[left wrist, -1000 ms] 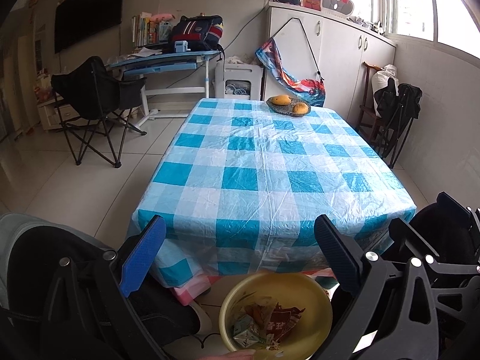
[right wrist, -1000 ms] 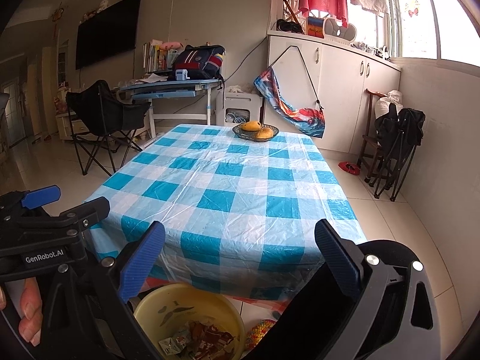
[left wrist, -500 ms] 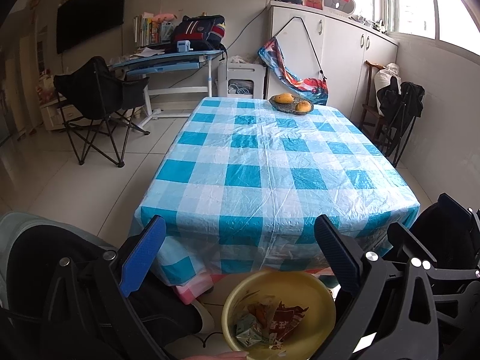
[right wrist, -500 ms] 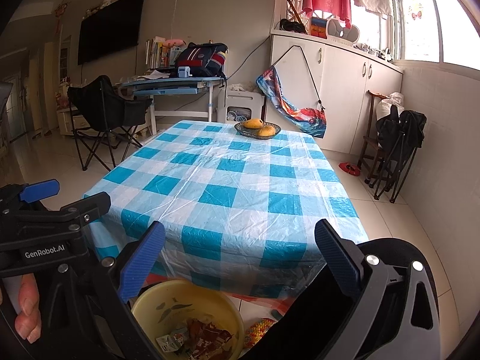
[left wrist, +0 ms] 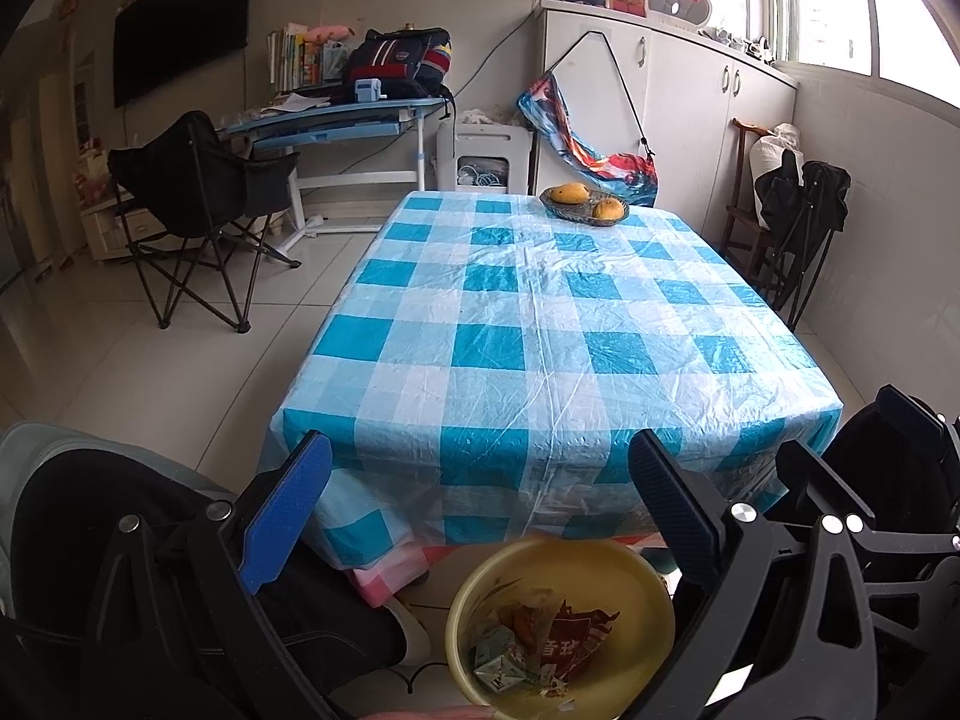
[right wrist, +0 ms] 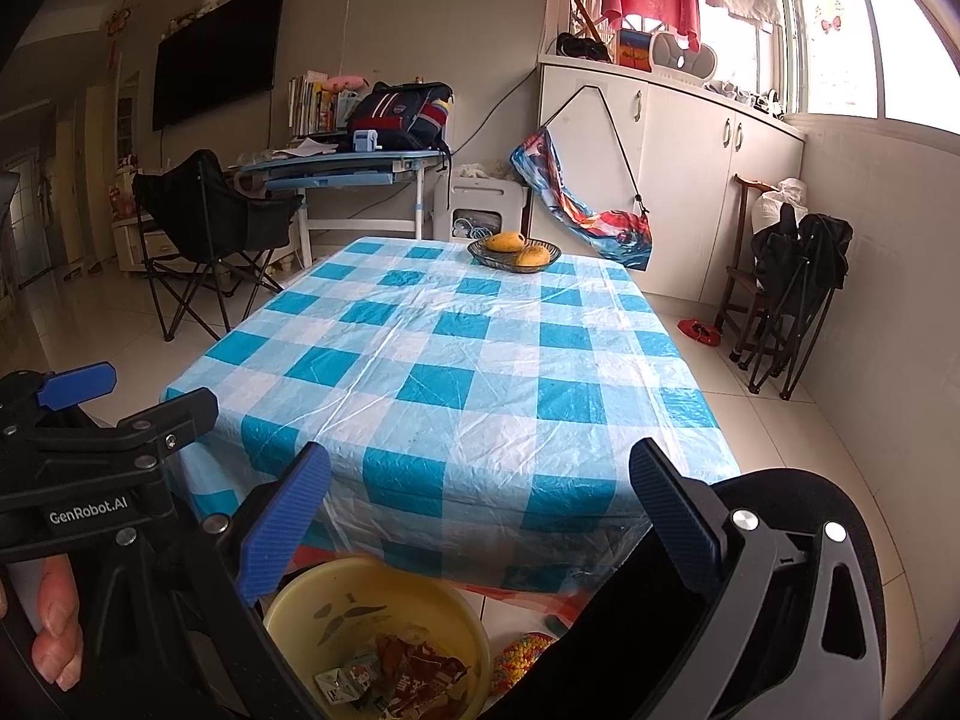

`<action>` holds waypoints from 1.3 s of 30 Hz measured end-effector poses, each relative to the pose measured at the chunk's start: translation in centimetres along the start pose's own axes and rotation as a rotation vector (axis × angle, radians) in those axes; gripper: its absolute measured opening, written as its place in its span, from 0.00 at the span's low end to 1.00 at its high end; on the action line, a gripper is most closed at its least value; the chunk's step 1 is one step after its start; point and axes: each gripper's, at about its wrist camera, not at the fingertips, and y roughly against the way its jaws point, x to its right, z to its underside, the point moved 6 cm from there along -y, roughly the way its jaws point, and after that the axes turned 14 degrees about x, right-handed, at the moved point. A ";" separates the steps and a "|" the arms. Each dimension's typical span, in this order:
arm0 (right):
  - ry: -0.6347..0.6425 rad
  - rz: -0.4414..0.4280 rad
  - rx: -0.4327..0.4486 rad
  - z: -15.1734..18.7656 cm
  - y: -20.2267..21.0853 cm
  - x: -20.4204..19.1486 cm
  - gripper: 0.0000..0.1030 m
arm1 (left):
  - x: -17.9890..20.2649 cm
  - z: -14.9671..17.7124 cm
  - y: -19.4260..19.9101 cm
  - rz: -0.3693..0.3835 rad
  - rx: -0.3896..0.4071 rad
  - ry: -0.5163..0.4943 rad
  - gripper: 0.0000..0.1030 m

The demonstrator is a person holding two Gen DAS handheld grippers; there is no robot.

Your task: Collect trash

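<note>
Left wrist view: my left gripper (left wrist: 480,516) and right gripper (right wrist: 480,519) both gape, holding nothing. One yellow bin (left wrist: 636,576) of wrappers (left wrist: 540,642) sits on the floor below the desk (left wrist: 540,324); one basket (left wrist: 583,205) carries two mangoes (left wrist: 570,193).

Glossy plastic, matt tools, shiny tile.

Over the counter (left wrist: 540,324), a thin plastic sheet in blue and white checks, crinkled and glossy, catching window glare along its creases. On the floor below, a yellow bin (left wrist: 630,576) of smooth plastic, faintly shiny inside, holding crumpled trash (left wrist: 540,642): foil-like red wrappers and a creased paper carton. Left tool (left wrist: 480,516) and right tool (right wrist: 480,516) alike in matt black plastic with bright metal screw heads, finger pads (right wrist: 282,528) in blue with a fine ribbed texture. Floor tiles (left wrist: 150,360) smooth, pale and reflective. Folding chair (left wrist: 198,180) in dull black cloth on thin metal legs. Fruit basket (right wrist: 513,255) dark and woven.
</note>
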 end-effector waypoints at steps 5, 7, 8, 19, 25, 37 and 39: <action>0.002 -0.002 -0.002 0.0 0.0 0.0 0.93 | 0.0 0.0 0.0 -0.001 0.000 0.000 0.93; 0.002 -0.003 -0.003 0.2 -0.1 0.0 0.93 | 0.0 0.0 0.0 -0.001 -0.001 0.000 0.93; 0.003 -0.003 -0.003 0.2 0.0 0.0 0.93 | 0.0 0.0 0.0 -0.001 0.000 0.000 0.93; 0.005 -0.006 -0.010 0.7 -0.1 -0.1 0.93 | 0.0 0.0 0.0 -0.001 -0.001 0.000 0.93; 0.019 -0.012 -0.019 1.2 -0.4 -0.3 0.93 | -0.1 0.2 0.1 0.004 -0.001 -0.001 0.93; 0.029 -0.013 -0.027 1.2 -0.4 -0.2 0.93 | -0.2 0.4 0.1 0.007 -0.002 -0.004 0.93; 0.035 -0.008 -0.034 1.3 -0.6 -0.2 0.93 | -0.1 0.4 0.1 0.006 -0.002 -0.004 0.93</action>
